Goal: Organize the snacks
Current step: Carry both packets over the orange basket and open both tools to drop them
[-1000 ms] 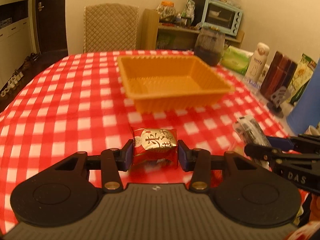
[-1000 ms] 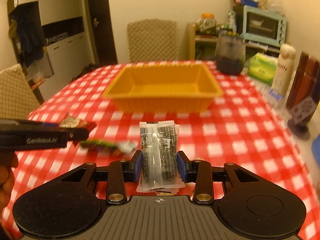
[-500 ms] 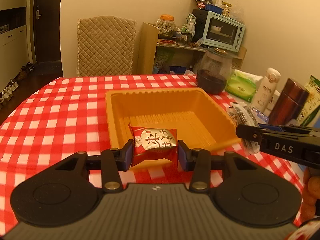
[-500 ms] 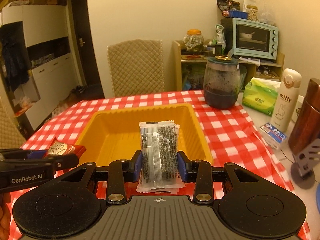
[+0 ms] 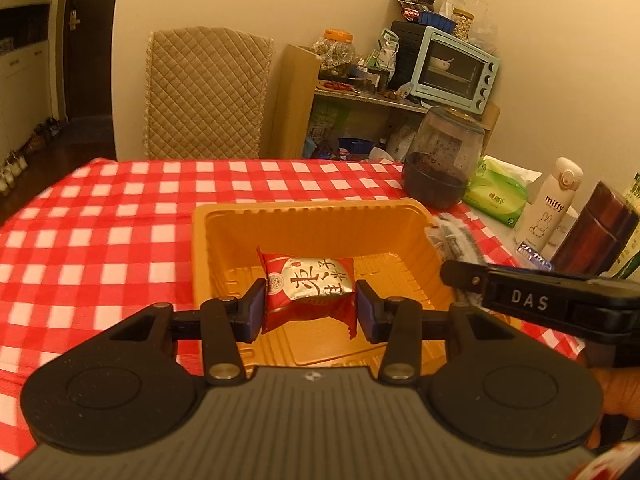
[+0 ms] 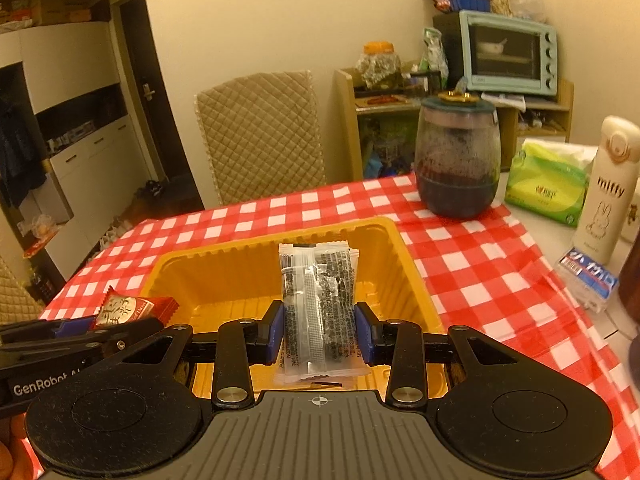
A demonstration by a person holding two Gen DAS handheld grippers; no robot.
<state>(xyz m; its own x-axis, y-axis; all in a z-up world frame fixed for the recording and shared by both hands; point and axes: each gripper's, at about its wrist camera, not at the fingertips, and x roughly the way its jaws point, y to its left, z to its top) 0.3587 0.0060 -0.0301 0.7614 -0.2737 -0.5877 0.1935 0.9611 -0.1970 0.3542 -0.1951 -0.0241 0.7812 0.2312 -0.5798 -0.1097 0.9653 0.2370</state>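
The left hand-held gripper (image 5: pixel 310 310) is pinching a red packet (image 5: pixel 309 286) by its sides, and the right hand-held gripper (image 6: pixel 319 332) is clamping a clear packet (image 6: pixel 318 304) likewise. Both packets are hanging over the orange tray (image 5: pixel 224 216) on the desk (image 5: pixel 100 216); they are looking light, crinkly and slippery, so squeezing across the filled middle is probably suiting them best

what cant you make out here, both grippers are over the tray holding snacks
- Left wrist view: the near floor of the orange tray is hidden by the left gripper and its red snack packet.
- Right wrist view: the print on the clear dark snack packet in the right gripper is too small to read.
- Right wrist view: the brown flask is cut off by the right edge.
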